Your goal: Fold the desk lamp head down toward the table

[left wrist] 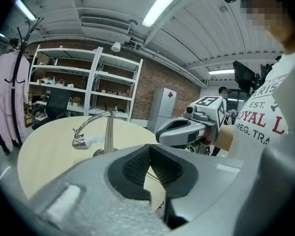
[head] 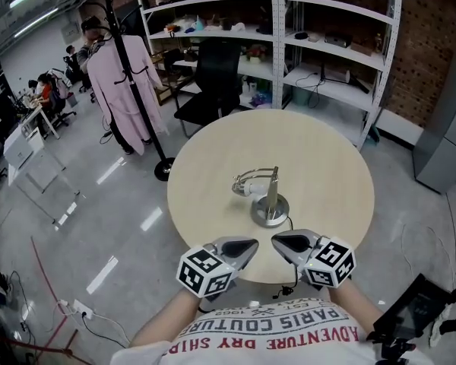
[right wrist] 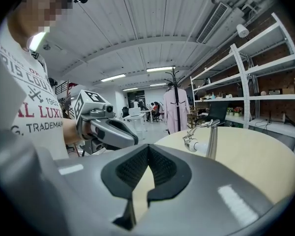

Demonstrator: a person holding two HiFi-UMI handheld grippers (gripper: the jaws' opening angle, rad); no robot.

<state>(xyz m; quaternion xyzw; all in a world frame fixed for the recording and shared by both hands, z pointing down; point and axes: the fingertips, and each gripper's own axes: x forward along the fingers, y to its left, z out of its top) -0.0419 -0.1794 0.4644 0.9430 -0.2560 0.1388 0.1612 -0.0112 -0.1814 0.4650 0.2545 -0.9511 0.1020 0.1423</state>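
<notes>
While my left gripper (head: 247, 245) and right gripper (head: 280, 242) hover with fingers (left wrist: 137, 167) together on nothing, the desk lamp (head: 273, 190) stands mid-worktop (head: 334, 166); I should pin its base (head: 270, 214) and ease the head (head: 242, 188) down.

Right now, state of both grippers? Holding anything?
Left gripper: closed, jaws together, holding nothing.
Right gripper: closed, jaws together, holding nothing.

Brick wall (head: 432, 44) w/ white shelving (head: 336, 53), black office chair (head: 213, 78), coat rack (head: 122, 46), glossy grey floor (head: 91, 181)
</notes>
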